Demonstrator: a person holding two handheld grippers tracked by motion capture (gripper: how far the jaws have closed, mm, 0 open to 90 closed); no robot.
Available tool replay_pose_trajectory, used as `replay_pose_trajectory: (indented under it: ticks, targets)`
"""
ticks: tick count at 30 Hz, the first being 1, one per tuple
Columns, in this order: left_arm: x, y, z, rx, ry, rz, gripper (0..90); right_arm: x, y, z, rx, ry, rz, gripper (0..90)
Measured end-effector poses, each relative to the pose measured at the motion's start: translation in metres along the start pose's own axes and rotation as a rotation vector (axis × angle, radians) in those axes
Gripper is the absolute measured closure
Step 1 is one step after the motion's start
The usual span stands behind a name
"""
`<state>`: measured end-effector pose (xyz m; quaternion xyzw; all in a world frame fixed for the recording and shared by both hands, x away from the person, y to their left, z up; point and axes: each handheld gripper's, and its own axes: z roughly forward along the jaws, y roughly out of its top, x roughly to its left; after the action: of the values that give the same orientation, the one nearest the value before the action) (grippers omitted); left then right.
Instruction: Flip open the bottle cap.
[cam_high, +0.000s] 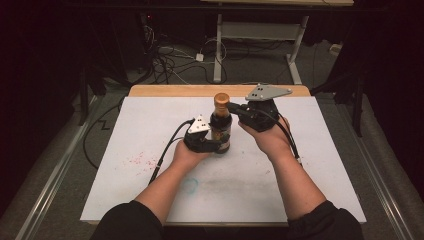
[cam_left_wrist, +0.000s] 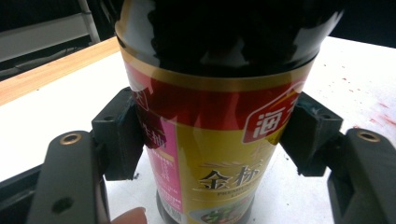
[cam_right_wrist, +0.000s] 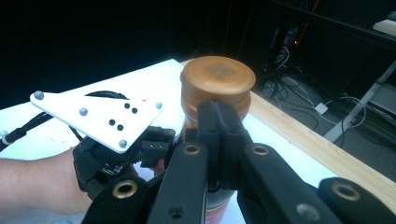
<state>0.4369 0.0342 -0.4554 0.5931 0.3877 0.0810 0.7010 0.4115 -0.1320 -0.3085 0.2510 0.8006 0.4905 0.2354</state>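
**A:** Bottle (cam_high: 220, 126) first: dark glass, red and gold label, brown cap (cam_high: 221, 98), standing upright near the far middle of the white table (cam_high: 310, 165). The left gripper (cam_high: 216, 145) has it by the lower body; in the left gripper view the two black pads (cam_left_wrist: 119, 135) press the label from either side.

**B:** And the right gripper (cam_high: 235, 107)? From here it sits up at the neck.

**A:** Its jaws are brought together, tips against the neck just under the cap, as the right gripper view has it. I can't see anything pinched between them. They look pushed up to the bottle rather than around it.

**B:** So what worries you?

**A:** Two things, I'd guess. The label is glossy and the body round, so if the right gripper shoves or twists at the top, the bottle could turn or slide within the left pads. And the push comes high while the hold is low, so a hard nudge might tip it towards the far wooden edge (cam_high: 165, 90).

**B:** The cap itself?

**A:** Closed tips have little purchase on a smooth round cap. I'd expect them to skid off rather than turn it, and a sudden slip could jolt the bottle. If it holds sauce and the cap is loose, that would mean a spill across the white top.
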Motion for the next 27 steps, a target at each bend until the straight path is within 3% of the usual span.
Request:
replay_pose_trajectory:
  ticks: [3,4,5,6,27]
  targets:
    - [-0.0002,-0.0002,0.0,-0.001,-0.001,0.001,29.6,-0.0007,-0.0003,-0.0005,0.001,-0.002,0.003,90.0]
    - [0.0029,0.0002,-0.0035,0.047,-0.011,0.058,29.6,-0.0008,-0.0005,-0.0007,0.0,-0.002,0.002,90.0]
    - [0.0034,0.0002,-0.0039,0.051,-0.012,0.062,29.6,-0.0006,-0.0009,-0.0007,-0.004,-0.002,0.006,90.0]
    - [0.0001,-0.0004,-0.0003,-0.001,-0.003,0.001,29.6,-0.0005,-0.0013,-0.0007,-0.006,0.0,0.006,90.0]
    - [0.0003,-0.0005,-0.0005,-0.002,-0.007,0.002,29.6,-0.0074,0.0003,0.0001,0.011,-0.006,0.011,90.0]
